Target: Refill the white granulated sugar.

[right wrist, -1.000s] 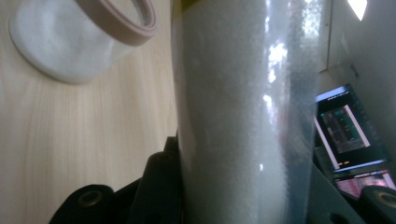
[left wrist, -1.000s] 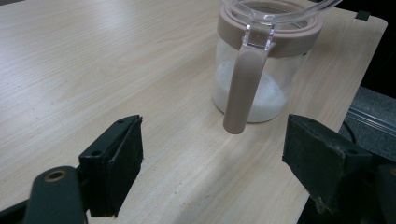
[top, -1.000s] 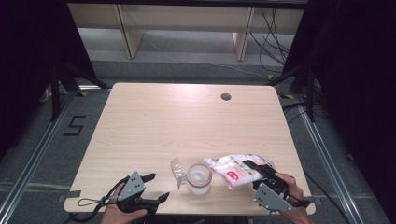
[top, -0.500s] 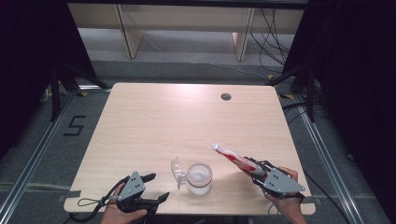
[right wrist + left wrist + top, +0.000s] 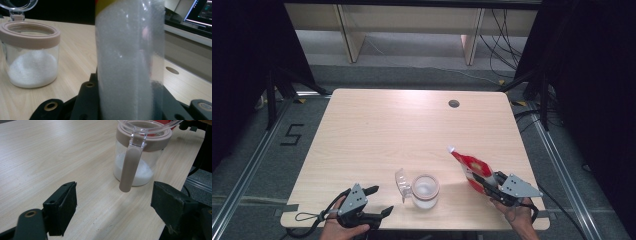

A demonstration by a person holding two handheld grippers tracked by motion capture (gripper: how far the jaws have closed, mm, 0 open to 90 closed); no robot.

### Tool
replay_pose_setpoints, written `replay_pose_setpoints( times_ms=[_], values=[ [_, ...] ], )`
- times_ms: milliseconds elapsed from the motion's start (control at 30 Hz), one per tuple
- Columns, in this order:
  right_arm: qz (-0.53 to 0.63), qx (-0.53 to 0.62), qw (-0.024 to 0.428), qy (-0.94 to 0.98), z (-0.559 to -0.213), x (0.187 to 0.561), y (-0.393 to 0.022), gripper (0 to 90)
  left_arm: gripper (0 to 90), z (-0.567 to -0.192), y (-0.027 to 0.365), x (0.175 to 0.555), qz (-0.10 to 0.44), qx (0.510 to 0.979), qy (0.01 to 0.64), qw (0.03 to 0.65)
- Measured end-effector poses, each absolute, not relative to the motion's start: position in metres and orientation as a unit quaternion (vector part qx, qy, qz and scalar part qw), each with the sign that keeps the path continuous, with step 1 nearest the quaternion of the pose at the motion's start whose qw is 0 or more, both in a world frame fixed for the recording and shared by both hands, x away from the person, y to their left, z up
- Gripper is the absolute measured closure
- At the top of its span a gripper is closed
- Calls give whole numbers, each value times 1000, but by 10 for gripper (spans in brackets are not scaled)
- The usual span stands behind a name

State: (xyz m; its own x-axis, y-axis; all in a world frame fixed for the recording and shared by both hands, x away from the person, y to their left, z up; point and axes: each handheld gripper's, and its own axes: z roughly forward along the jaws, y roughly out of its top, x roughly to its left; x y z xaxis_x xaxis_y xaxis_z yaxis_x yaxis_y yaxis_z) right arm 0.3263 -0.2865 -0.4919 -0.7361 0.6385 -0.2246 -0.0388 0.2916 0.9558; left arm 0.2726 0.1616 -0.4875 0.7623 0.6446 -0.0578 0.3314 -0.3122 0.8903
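Your right gripper (image 5: 486, 181) grasps the bag (image 5: 468, 165) of white granules at lower right of the high view, beside the open jar (image 5: 425, 190). The bag looks soft and shifting; hold low, at the filled part. Your left gripper (image 5: 376, 201) stands released.
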Motion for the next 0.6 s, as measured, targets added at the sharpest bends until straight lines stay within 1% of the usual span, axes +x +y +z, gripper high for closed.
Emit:
replay_pose_setpoints(
  times_ms=[67, 100, 133, 200, 233, 267, 300, 367, 500, 533, 600],
  values=[
    [558, 208, 303, 744, -493, 325, -288, 740, 204, -487, 161, 273, 156, 795, 307, 500],
    [556, 217, 294, 747, -494, 323, -288, 740, 204, -487, 161, 272, 155, 795, 307, 500],
    [551, 218, 302, 747, -493, 323, -289, 740, 204, -487, 161, 272, 156, 795, 307, 500],
    [552, 230, 298, 744, -493, 321, -290, 740, 204, -487, 162, 273, 157, 794, 307, 500],
    [552, 223, 307, 743, -493, 321, -292, 740, 204, -487, 162, 273, 157, 795, 307, 500],
    [552, 230, 294, 746, -493, 320, -292, 740, 204, -488, 161, 273, 157, 795, 307, 500],
    [546, 243, 304, 742, -493, 318, -292, 739, 204, -488, 161, 273, 157, 794, 307, 500],
    [545, 244, 306, 741, -492, 318, -293, 739, 204, -488, 161, 273, 157, 795, 308, 499],
    [541, 273, 289, 742, -491, 315, -295, 736, 204, -488, 161, 273, 157, 795, 308, 500],
    [537, 264, 307, 739, -492, 318, -297, 735, 204, -488, 161, 273, 156, 794, 308, 500],
    [542, 280, 291, 737, -492, 317, -298, 729, 204, -488, 161, 273, 156, 795, 307, 500]
  ],
)
